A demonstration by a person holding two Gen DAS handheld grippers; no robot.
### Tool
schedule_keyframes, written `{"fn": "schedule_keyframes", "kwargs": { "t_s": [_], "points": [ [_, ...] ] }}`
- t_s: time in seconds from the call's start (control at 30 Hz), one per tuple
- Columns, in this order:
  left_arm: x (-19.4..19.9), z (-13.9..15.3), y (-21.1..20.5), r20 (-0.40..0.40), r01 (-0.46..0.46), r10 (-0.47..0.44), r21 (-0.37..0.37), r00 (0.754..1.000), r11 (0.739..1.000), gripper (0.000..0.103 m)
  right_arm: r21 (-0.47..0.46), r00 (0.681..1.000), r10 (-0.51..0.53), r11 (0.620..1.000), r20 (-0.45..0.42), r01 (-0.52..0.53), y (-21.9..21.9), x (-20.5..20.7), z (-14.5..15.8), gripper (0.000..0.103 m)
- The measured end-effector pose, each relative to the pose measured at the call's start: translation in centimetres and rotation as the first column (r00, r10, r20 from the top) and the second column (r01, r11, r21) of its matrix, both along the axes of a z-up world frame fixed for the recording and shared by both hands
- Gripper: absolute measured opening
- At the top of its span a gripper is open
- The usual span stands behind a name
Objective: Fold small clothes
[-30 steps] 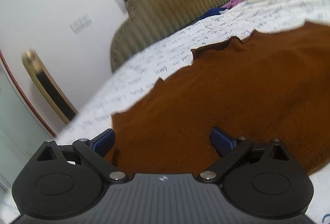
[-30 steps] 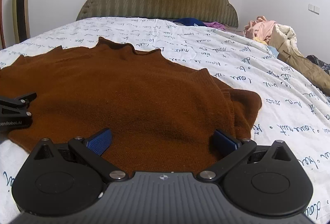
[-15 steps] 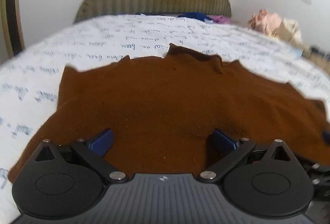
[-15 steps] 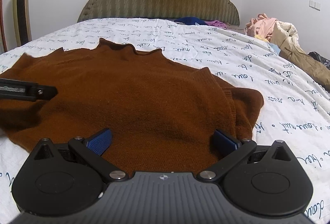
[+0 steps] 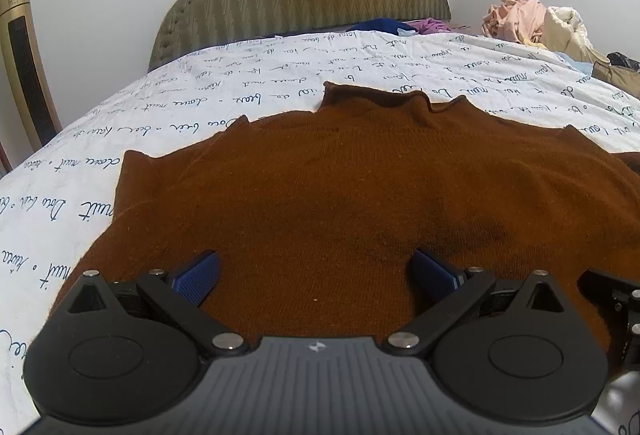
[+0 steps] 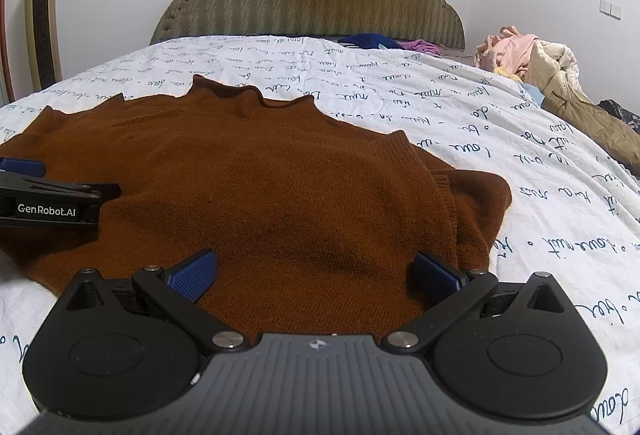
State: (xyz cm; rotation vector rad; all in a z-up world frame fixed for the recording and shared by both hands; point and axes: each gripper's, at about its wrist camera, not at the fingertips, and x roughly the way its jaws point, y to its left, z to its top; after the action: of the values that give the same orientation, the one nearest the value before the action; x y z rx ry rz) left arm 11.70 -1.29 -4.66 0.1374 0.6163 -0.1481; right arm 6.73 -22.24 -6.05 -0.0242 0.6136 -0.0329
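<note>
Brown sweater (image 5: 360, 195) flat on bed sheet (image 5: 200, 103) (script print). L gripper (image 5: 316, 275) & R gripper (image 6: 312, 275) both spread wide over hem, holding nothing.

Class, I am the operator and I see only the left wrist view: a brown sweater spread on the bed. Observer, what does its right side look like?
Observer: In the right wrist view the sweater has its right sleeve folded in on the sheet.
Operator: Where is my left gripper?
Observer: The left gripper sits low over the sweater's left part, seen side-on.
Operator: And the right gripper?
Observer: The right gripper is open over the sweater's near edge, its right finger beside the folded sleeve.
</note>
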Motion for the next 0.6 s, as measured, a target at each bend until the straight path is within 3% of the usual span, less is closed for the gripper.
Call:
{"fn": "schedule_keyframes", "kwargs": {
  "t_s": [0.6],
  "points": [
    [0.05, -0.03, -0.01, 0.000, 0.000, 0.000, -0.001, 1.000, 1.000, 0.103, -0.003, 1.000, 0.001, 1.000, 0.003, -0.001, 0.01, -0.05, 0.00, 0.103]
  ]
}}
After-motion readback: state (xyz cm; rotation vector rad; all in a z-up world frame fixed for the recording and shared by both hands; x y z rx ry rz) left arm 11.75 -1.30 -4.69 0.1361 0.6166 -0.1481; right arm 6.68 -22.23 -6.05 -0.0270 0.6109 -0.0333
